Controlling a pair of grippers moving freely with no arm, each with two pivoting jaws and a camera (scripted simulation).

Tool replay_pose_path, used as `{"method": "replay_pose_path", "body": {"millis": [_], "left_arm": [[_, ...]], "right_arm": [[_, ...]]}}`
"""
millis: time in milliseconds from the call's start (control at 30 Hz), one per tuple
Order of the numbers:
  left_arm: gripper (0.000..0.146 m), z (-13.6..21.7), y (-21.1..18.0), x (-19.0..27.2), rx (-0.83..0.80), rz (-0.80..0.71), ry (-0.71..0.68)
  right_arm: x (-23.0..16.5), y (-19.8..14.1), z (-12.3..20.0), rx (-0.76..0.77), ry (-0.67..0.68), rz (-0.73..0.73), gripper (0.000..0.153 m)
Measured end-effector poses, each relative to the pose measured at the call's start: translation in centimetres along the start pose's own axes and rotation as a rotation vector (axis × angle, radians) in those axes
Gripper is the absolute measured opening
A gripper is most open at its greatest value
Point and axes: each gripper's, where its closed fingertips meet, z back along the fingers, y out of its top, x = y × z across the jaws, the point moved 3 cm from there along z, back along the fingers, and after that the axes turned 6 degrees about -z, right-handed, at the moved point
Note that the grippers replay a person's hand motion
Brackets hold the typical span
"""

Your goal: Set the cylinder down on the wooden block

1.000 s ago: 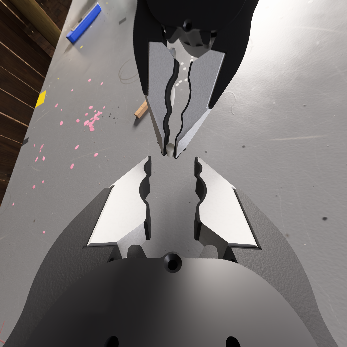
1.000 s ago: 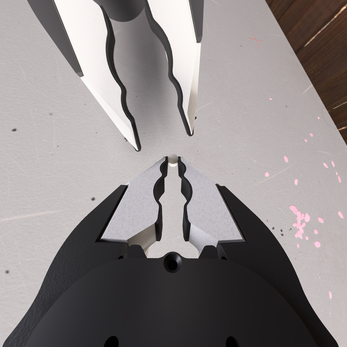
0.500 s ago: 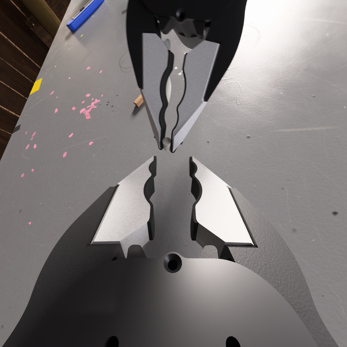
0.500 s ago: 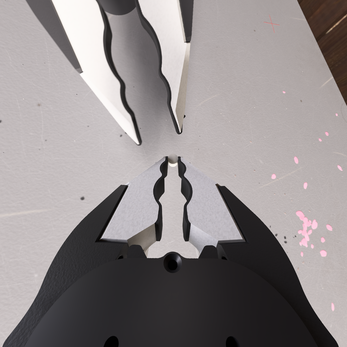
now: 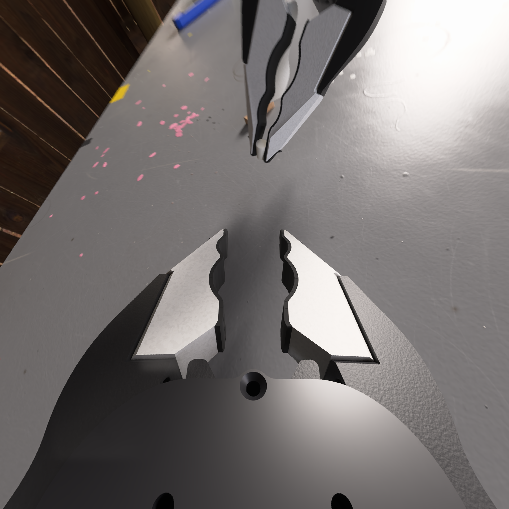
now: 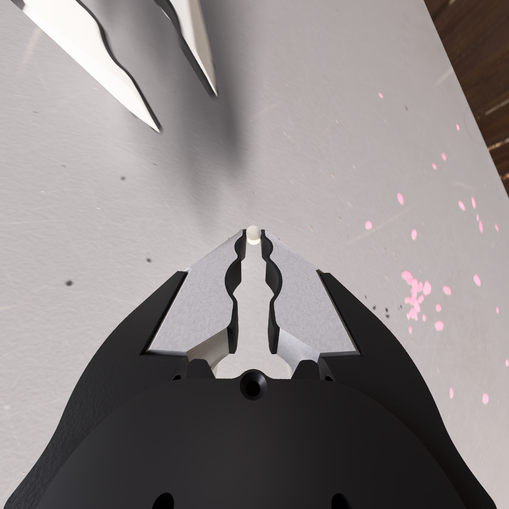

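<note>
- My right gripper (image 6: 252,236) pinches the cylinder (image 6: 252,234) at the very tips; my jaws are narrowed around it, with only its small pale end showing between them.
- From my left wrist camera, the same cylinder (image 5: 260,147) peeks out at the tips of the right gripper (image 5: 265,154), held above the grey table (image 5: 385,220) and not resting on it, as far as I can judge.
- My left gripper (image 5: 253,234) is wide apart and holds nothing; it points at the right one from across the table, with a clear stretch of surface between us.
- The block (image 5: 268,108) is the relation that matters: in the left view, it lies on the table just behind my right fingers, mostly hidden by them, showing only tan slivers on either side of one finger.
- So the block sits farther along toward the blue bar (image 5: 192,12) end, back under my right gripper's body and not ahead of its tips. My right camera does not show it at all.
- The cylinder's long axis seems to run along my right fingers, end outward; I can't tell its full length.
- I judge the right gripper is far nearer to the block, and must draw back over it before lowering.
- Pink specks (image 5: 183,124) lie left of the block.
</note>
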Motion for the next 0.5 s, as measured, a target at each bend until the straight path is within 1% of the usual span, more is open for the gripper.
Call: {"method": "replay_pose_path", "body": {"millis": [133,233,367,500], "left_arm": [[0.037,2.0,-0.4,-1.2,0.116,0.104,0.064],[0.038,2.4,-0.6,-1.8,0.154,0.166,0.067],[0.038,2.2,-1.2,-1.8,0.159,0.187,0.032],[0.037,2.3,-1.2,-1.8,0.178,0.192,0.028]], "right_arm": [[2.6,-1.9,0.4,-0.053,-0.054,-0.091,0.010],[4.2,-2.9,0.8,-0.084,-0.072,-0.160,0.010],[5.9,-4.2,1.2,-0.130,-0.070,-0.248,0.010],[6.6,-5.2,1.1,-0.171,-0.088,-0.262,0.010]]}}
